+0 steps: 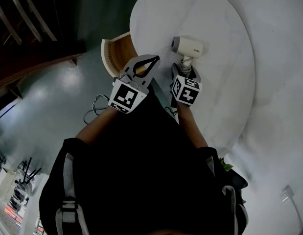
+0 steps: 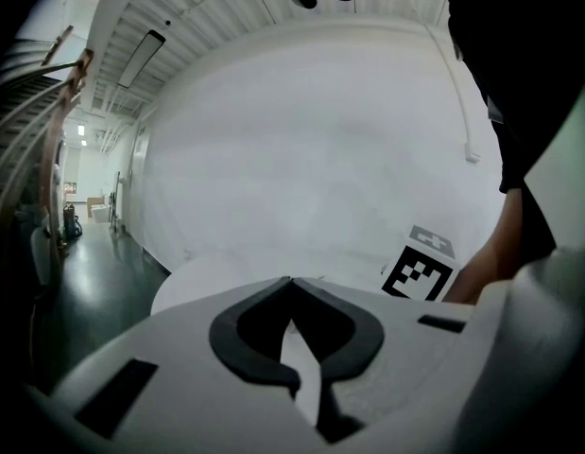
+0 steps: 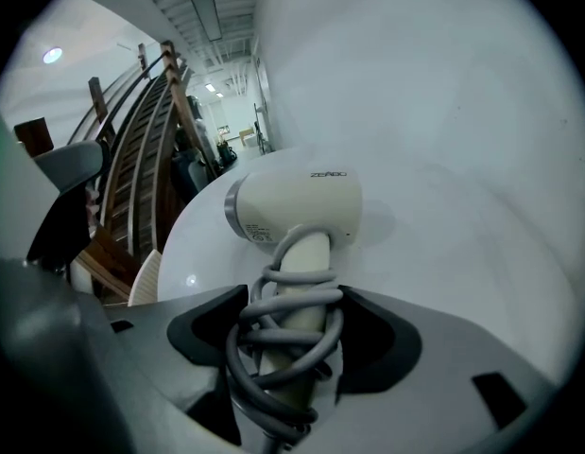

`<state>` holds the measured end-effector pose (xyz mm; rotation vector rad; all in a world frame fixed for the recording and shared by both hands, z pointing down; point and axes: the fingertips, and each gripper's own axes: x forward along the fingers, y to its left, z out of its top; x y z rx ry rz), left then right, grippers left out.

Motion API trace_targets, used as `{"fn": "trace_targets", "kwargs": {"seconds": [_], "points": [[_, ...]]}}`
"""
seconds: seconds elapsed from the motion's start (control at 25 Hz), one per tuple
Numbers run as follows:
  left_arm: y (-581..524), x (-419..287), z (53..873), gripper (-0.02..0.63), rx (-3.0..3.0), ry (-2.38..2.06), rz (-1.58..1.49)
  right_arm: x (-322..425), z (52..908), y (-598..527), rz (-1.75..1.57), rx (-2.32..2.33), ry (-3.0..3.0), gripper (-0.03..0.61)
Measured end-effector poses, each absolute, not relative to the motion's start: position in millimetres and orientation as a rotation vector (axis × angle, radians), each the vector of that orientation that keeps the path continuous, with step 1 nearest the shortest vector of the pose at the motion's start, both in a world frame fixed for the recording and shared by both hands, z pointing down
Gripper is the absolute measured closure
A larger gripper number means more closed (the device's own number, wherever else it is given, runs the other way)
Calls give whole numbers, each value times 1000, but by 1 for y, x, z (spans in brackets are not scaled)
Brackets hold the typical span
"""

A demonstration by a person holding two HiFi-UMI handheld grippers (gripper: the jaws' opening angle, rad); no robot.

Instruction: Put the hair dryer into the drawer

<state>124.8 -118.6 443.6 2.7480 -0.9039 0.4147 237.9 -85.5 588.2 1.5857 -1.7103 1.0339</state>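
Dark clothing fills the foreground. The left gripper, tips together, empty, half hides the drawer; the right gripper clasps the hair dryer by its handle, jaws wide.

In the head view the hair dryer at one o'clock is cream with a silver-grey band at its rear, its handle wound in a grey cord, on a white table. The left gripper and right gripper are pale grey with black pads, each bearing a cube of black-and-white square markers. At eleven o'clock the drawer shows warm brown wood inside what looks like a pale ribbed rim, above a glossy dark grey-green floor; the person's top is black
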Motion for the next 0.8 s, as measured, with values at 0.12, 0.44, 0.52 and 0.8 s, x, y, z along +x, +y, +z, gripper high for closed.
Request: {"fn": "trace_targets", "kwargs": {"seconds": [0.12, 0.44, 0.52, 0.8], "points": [[-117, 122, 439, 606, 2758, -905, 403, 239, 588, -85, 1102, 1582, -1725, 276], [-111, 105, 425, 606, 2752, -931, 313, 228, 579, -77, 1195, 1597, -1740, 285], [-109, 100, 422, 606, 2752, -941, 305, 225, 574, -76, 1201, 1610, -1753, 286], [-103, 84, 414, 606, 2751, -976, 285, 213, 547, -81, 1189, 1650, -1836, 287]]}}
